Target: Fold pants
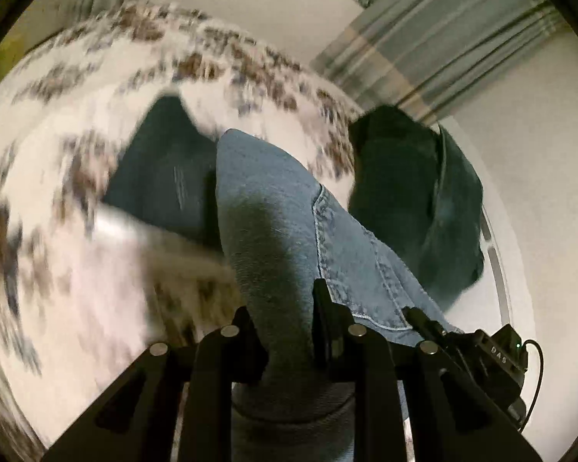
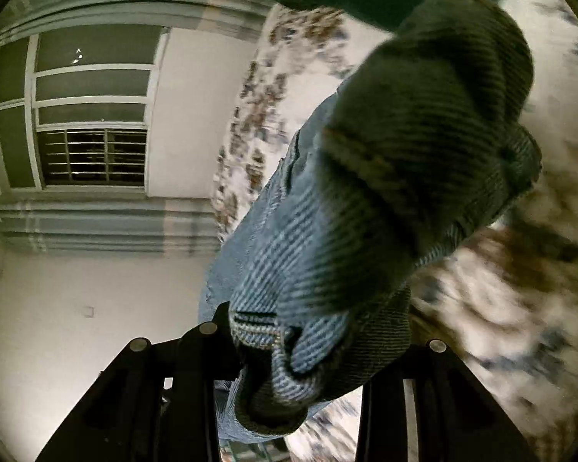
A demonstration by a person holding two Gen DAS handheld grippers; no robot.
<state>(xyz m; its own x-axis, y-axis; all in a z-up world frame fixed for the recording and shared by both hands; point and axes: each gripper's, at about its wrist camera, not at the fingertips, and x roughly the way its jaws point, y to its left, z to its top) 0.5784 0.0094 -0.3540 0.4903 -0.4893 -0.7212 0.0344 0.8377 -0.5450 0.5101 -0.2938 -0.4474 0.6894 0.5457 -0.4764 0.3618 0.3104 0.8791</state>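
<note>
Both grippers, left gripper (image 1: 289, 331) and right gripper (image 2: 300, 350), have jaws clamped on the jeans (image 1: 273, 208), lifting denim ahead of them clear of the floral bedspread (image 1: 57, 269) for folding.

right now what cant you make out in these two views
- Left wrist view: the flowered bedspread is motion-blurred, so its pattern is unreadable.
- Left wrist view: the blue jeans hide where the left tongs bite the cloth.
- Right wrist view: bunched denium fills the frame, covering the right tongs tips and most of the bed.
- Neither view shows how far the fold has got.
</note>
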